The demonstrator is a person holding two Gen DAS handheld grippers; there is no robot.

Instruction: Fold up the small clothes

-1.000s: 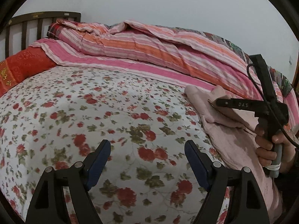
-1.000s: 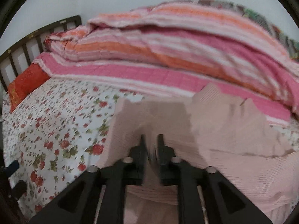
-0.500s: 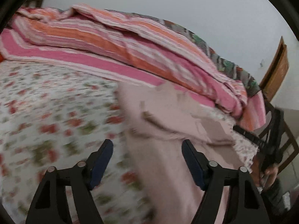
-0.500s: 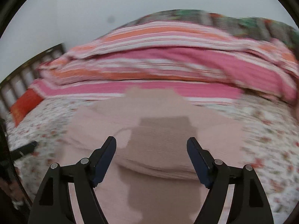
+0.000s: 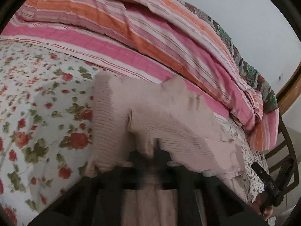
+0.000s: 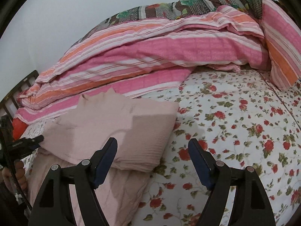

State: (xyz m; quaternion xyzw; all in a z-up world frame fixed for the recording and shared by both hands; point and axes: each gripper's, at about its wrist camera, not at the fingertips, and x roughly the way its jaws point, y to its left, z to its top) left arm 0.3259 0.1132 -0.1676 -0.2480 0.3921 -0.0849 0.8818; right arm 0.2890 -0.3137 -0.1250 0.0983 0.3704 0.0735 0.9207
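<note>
Pink ribbed knit garment [image 6: 105, 131] half-folded on the floral bedsheet [image 6: 235, 131]; left hand-held gripper [image 5: 154, 150] pinching its edge; right hand-held gripper [image 6: 152, 162] gaping, empty.

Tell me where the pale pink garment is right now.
The pale pink garment lies partly folded on the floral bedsheet, just in front of the striped quilt. In the right wrist view it is left of centre.

1 pink garment [image 6: 105, 131], 1 striped quilt [image 6: 150, 52], 2 tongs [image 6: 152, 162]
</note>
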